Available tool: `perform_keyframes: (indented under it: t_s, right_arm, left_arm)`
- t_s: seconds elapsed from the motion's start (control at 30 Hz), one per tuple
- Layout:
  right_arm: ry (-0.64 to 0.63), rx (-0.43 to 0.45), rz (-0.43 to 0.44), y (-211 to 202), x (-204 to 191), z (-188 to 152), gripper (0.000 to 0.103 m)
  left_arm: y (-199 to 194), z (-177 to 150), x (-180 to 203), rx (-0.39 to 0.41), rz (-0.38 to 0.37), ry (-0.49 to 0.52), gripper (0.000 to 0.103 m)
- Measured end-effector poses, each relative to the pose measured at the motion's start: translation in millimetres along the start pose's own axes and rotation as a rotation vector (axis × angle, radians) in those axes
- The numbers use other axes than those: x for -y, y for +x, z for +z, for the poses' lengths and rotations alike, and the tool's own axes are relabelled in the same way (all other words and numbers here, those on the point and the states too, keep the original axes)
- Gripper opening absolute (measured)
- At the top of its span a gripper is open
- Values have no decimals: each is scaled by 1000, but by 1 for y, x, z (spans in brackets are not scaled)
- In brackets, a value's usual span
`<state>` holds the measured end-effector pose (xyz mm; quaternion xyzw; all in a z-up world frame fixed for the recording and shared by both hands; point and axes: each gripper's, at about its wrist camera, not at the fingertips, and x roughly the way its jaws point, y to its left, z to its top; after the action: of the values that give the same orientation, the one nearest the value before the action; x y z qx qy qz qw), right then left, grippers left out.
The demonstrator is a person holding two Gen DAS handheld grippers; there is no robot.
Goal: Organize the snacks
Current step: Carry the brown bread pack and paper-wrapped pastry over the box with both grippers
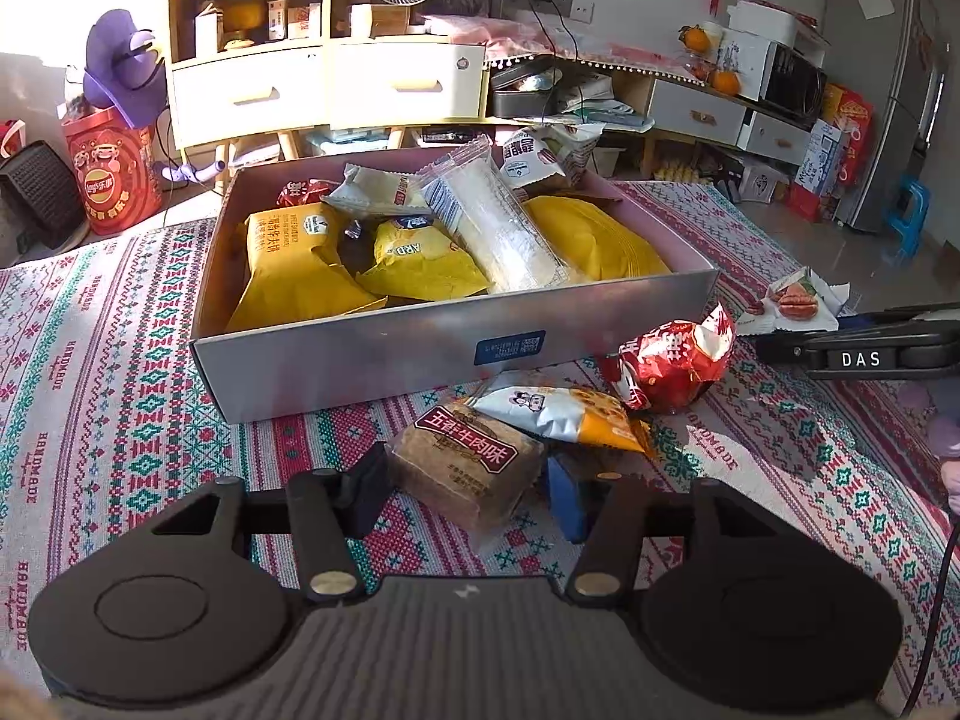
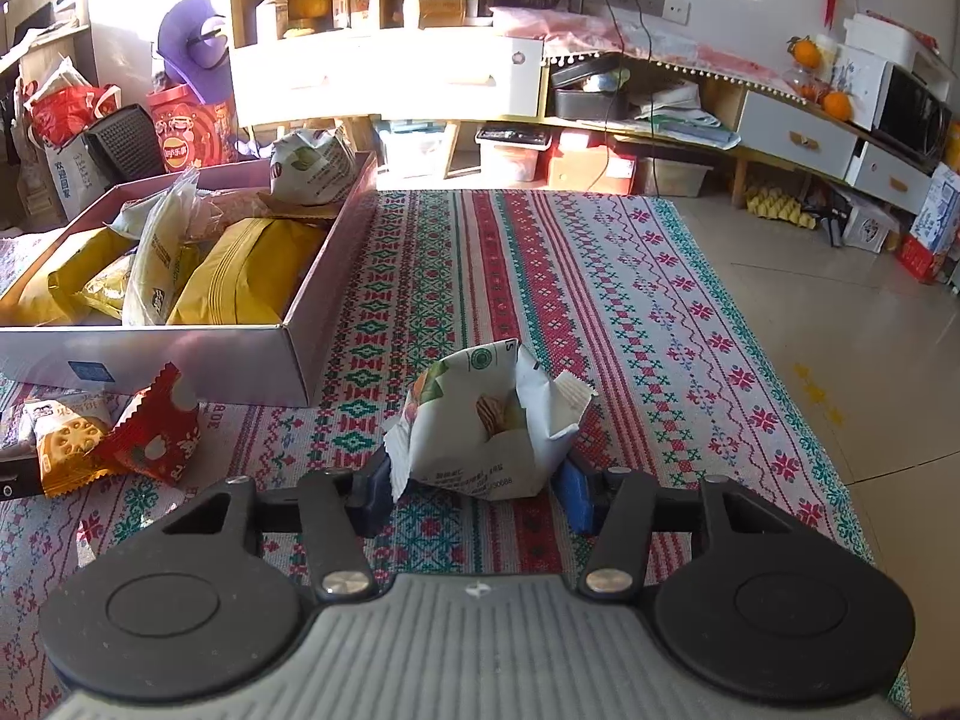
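My left gripper (image 1: 467,495) is shut on a brown snack pack (image 1: 465,468) with a dark red label, which lies on the patterned cloth in front of the grey box (image 1: 420,360). My right gripper (image 2: 474,495) is shut on a crumpled white nut pack (image 2: 480,432), its pads pressing both sides. That pack also shows at the right of the left wrist view as the white nut pack (image 1: 798,300). The box (image 2: 180,360) holds several yellow and white snack bags.
A red crinkled packet (image 1: 672,366) and an orange and white cracker packet (image 1: 564,414) lie on the cloth between the grippers, near the box's front corner. Patterned cloth (image 2: 600,300) stretches to the right of the box. Shelves and drawers stand behind.
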<state>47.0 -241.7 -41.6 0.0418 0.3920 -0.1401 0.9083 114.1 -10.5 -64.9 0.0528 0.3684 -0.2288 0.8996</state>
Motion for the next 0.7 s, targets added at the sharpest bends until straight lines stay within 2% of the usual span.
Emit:
perform_keyframes:
  t_s: [0.03, 0.07, 0.1, 0.27, 0.33, 0.4, 0.43, 0.57, 0.7]
  right_arm:
    - [1, -6, 1, 0, 0, 0, 36]
    - [5, -19, 11, 0, 0, 1, 24]
    - [14, -26, 16, 0, 0, 2, 20]
    - [32, -46, 34, 0, 1, 2, 19]
    - [25, -50, 54, 0, 1, 1, 26]
    - [13, -51, 56, -1, 0, 0, 60]
    - [7, -42, 48, -1, -2, -1, 67]
    - [-23, -25, 50, 0, -8, 1, 74]
    - [1, -2, 75, 0, -10, 8, 87]
  left_arm:
    - [-1, 0, -1, -3, 2, -3, 60]
    - [-1, 0, -2, -6, 4, -8, 60]
    - [-2, 0, -3, -9, 4, -12, 60]
    - [-6, -2, -9, -24, 11, -27, 60]
    - [-7, -3, -10, -26, 10, -29, 60]
    - [-8, -4, -11, -28, 8, -33, 60]
    - [-8, -4, -12, -28, 7, -36, 60]
    - [-8, -4, -11, -30, 7, -37, 60]
    - [-7, -3, -11, -31, 4, -36, 60]
